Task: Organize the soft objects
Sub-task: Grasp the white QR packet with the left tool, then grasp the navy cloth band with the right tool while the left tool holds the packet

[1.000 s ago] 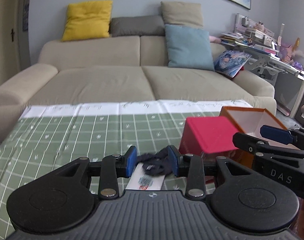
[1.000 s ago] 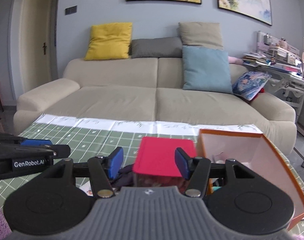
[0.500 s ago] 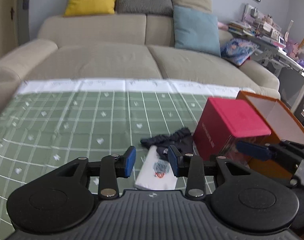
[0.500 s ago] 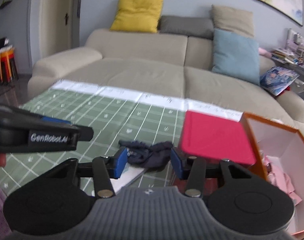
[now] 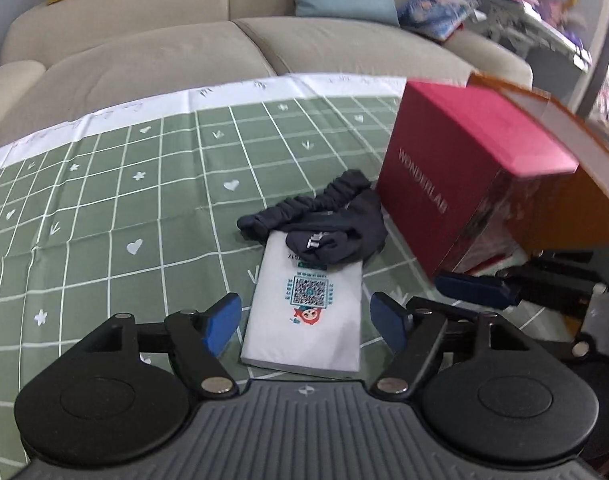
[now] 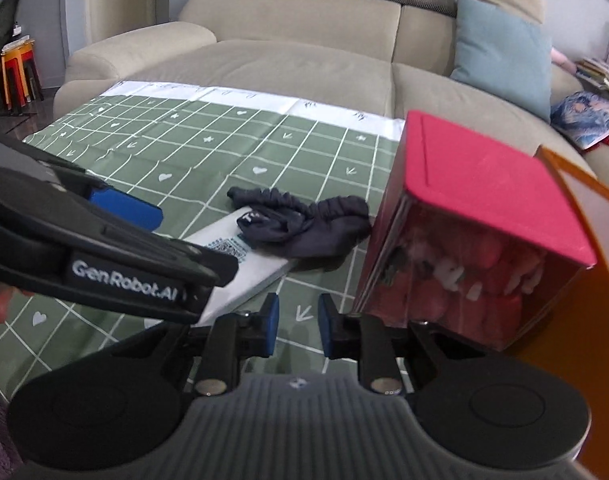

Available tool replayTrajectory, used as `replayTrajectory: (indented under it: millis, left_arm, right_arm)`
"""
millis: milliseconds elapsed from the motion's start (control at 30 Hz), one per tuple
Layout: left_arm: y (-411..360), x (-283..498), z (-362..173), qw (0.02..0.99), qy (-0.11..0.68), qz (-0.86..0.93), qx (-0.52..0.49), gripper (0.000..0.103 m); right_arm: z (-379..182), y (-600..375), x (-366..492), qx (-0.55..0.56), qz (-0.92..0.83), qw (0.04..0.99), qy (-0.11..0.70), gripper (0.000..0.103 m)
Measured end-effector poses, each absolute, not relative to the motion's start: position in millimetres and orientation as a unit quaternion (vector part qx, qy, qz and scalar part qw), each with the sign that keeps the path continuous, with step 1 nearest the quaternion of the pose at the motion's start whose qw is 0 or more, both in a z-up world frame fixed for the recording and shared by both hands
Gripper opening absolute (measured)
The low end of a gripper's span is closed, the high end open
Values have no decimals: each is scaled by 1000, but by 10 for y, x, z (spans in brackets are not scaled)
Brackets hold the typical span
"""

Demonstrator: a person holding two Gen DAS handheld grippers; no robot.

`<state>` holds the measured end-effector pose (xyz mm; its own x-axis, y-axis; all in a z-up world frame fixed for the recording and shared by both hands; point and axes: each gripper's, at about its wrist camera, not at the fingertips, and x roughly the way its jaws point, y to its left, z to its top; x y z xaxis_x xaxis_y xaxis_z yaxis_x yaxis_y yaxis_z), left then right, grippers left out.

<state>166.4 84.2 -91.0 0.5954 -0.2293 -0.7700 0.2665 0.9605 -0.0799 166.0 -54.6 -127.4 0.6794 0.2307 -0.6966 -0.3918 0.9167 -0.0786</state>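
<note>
Dark garment (image 5: pixel 328 224) lay on the white packet (image 5: pixel 304 304); our left tongs (image 5: pixel 304 320) were opening, straddling the packet untouched; right tongs (image 6: pixel 298 326) were closing, empty; we judged a pinch on cloth alone best.

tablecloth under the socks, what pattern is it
Green with a white grid and small white hearts and flowers, tablecloth; clearest in left wrist view.

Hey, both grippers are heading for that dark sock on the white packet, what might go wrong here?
1. The sock lies partly on the white packet; the opening left gripper straddles the packet and may lift it instead.
2. The closing right gripper, nothing between its jaws, sits beside the red box and may bump it.
</note>
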Motion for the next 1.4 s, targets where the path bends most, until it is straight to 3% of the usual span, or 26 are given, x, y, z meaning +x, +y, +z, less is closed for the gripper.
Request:
replayTrajectory:
  millis: [467,733,1133,1400]
  left_arm:
    - [700,1913,-1196,880,439,-163,82,88]
    - [701,1913,-1197,887,428,-157,71,73]
    - [1197,1834,-885,916,396,-63,4,71]
    - [1382,1955,-898,921,389,0,-5,71]
  right_arm:
    - [-1493,-668,1698,-97,184,901,379,20]
    - [-1519,-621,1710,-94,188,902,377,20]
    - [-1391,-382,1700,-99,198,911,348,21]
    - [-1343,-100,1888,-104,179,927,313,54]
